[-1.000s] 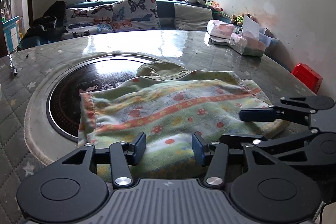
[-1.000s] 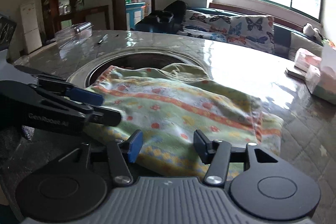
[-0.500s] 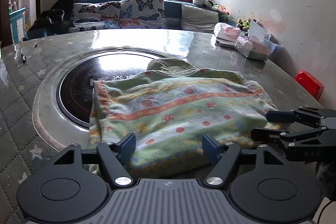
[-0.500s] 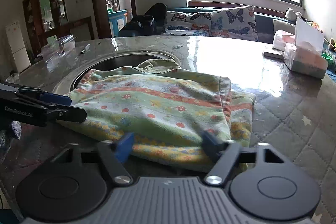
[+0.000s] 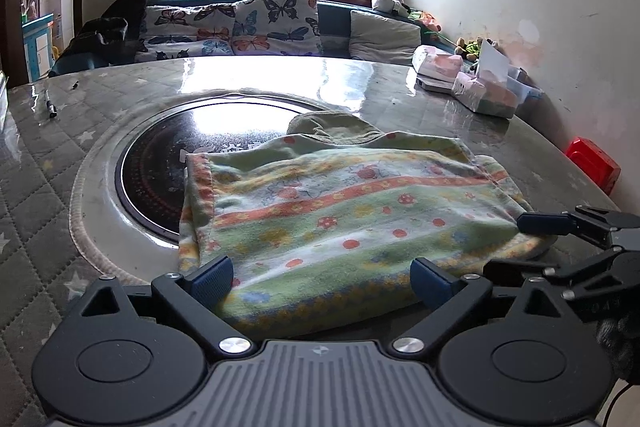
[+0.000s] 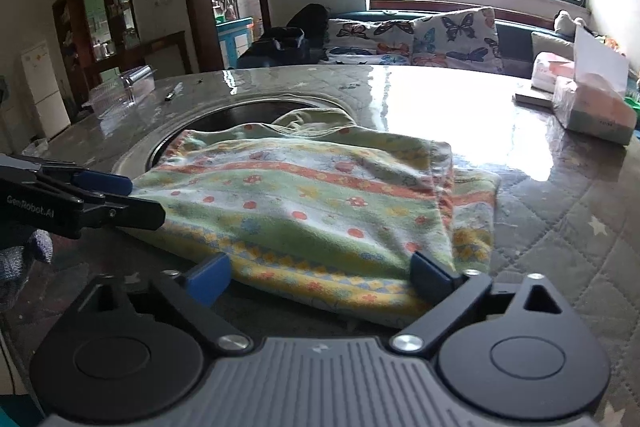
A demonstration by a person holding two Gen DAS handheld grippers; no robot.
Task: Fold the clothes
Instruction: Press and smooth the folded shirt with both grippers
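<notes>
A folded green garment (image 5: 344,211) with orange stripes and red dots lies on the round table, partly over the dark glass turntable (image 5: 160,163). An olive collar (image 5: 332,125) sticks out at its far edge. My left gripper (image 5: 322,281) stands open at the garment's near hem, nothing between its fingers. From the right wrist the same garment (image 6: 312,207) fills the middle, and my right gripper (image 6: 320,277) is open at its near edge. The right gripper's fingers (image 5: 560,223) show at the garment's right corner in the left wrist view; the left gripper's fingers (image 6: 104,183) show at left.
Tissue packs and boxes (image 5: 472,87) sit at the table's far right, a red box (image 5: 592,163) beyond the right edge. A pen (image 5: 50,105) lies far left, with a clear plastic container (image 6: 124,89) near it. A bench with butterfly cushions (image 5: 240,27) lines the window wall.
Both grippers have opened wider and drawn back from the garment's near edge. The garment lies flat, let go.
</notes>
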